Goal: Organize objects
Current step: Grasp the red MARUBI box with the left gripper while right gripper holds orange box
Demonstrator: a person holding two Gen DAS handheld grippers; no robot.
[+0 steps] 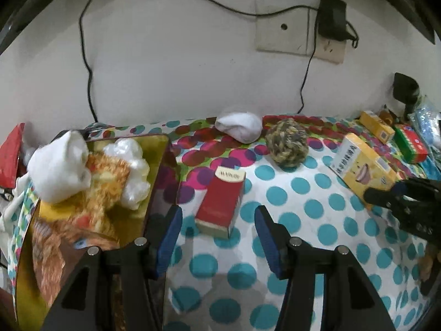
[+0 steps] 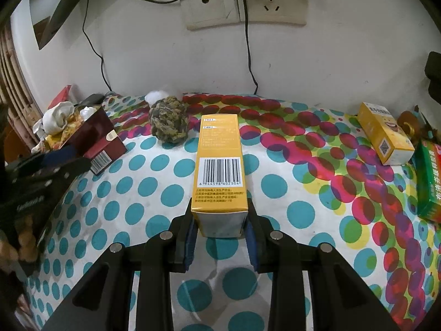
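Observation:
My left gripper (image 1: 219,230) is open just above the dotted cloth. A red cigarette pack (image 1: 220,201) lies flat right ahead of its blue pads (image 1: 172,229), untouched. In the right wrist view, my right gripper (image 2: 220,227) is shut on the near end of a long yellow carton (image 2: 220,165) with its barcode face up. The same carton (image 1: 363,165) and right gripper (image 1: 386,193) show at the right of the left wrist view. The left gripper (image 2: 70,158) appears at the left edge there, beside the red pack (image 2: 110,149).
A gold tin (image 1: 157,149) at the left holds a white sock (image 1: 59,165), crumpled plastic and a patterned bag. A second white sock (image 1: 238,127) and a rope ball (image 1: 288,147) lie near the wall. A small yellow box (image 2: 386,135) and a green box (image 2: 430,179) sit far right. Cables hang from wall sockets.

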